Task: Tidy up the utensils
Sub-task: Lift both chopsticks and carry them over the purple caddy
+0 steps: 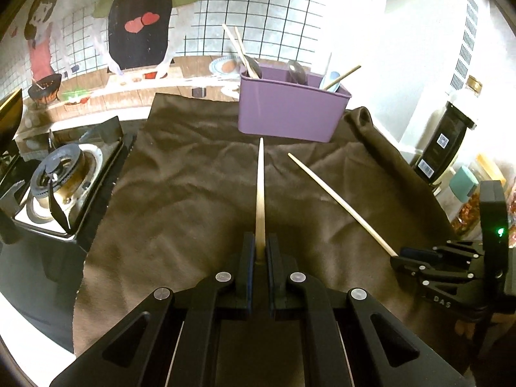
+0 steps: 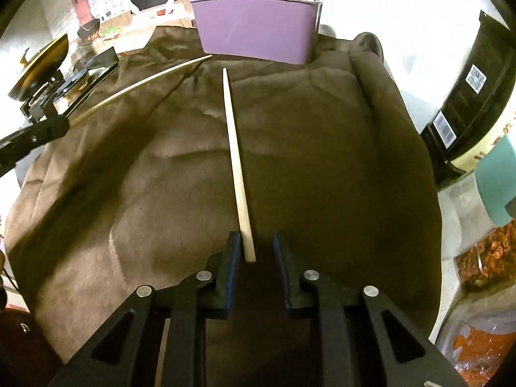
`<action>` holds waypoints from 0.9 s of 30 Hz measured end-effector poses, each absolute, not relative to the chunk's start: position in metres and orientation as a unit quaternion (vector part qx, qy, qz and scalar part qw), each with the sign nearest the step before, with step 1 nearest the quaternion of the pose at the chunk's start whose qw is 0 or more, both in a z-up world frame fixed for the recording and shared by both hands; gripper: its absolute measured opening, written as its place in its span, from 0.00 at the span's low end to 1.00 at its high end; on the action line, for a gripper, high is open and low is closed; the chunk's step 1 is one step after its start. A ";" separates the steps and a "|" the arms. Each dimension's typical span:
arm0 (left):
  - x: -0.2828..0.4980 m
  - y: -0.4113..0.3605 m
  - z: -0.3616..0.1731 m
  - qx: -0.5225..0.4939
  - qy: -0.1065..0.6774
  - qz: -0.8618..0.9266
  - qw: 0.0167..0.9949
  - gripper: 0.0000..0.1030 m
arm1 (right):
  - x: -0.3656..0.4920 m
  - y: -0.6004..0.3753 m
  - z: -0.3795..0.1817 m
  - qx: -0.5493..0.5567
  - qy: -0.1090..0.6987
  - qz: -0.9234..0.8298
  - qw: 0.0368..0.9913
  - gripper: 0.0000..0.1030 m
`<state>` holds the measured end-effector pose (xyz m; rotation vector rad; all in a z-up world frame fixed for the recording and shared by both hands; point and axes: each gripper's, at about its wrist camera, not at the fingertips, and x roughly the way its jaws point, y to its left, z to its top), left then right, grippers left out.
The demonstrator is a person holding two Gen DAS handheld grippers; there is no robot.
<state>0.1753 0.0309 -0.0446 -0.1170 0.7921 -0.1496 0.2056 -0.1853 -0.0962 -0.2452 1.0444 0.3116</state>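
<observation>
We see the left gripper [image 1: 260,245] bottom centre of its own view, jaws pressed onto the thick end of a wooden chopstick [image 1: 260,190] that points straight up the frame, tip stopping just short of the purple utensil holder [image 1: 290,113]. In the right wrist view that same gripper [image 2: 63,125] sits at the left edge, its chopstick [image 2: 142,88] slanting up-right toward the holder.

Right gripper [image 2: 256,246] bottom centre of its view, jaws set a little apart around the end of a second chopstick [image 2: 233,158]. The stick lies right beside the left pad [image 2: 233,251], with a clear gap to the right pad, so we can't call it pinched. In the left wrist view this gripper [image 1: 398,254] is at lower right and the stick [image 1: 342,204] runs up-left from its tip.

Both sticks are over a wrinkled brown cloth [image 2: 322,161] filling mid frame. The holder [image 2: 254,29] stands at the cloth's far edge, upper centre, with more chopsticks [image 1: 235,48] and spoons [image 1: 296,71] sticking out of it.

A gas stove [image 1: 61,174] is at left in the left view, beside the cloth. Dark bottle [image 1: 445,142] and jars at the right edge. Cartoon kitchen backdrop [image 1: 96,32] across the top
</observation>
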 end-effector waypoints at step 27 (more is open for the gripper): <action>0.180 0.038 0.027 -0.058 0.308 -0.075 0.947 0.06 | 0.216 -0.171 0.040 -0.073 0.357 0.144 0.920 0.06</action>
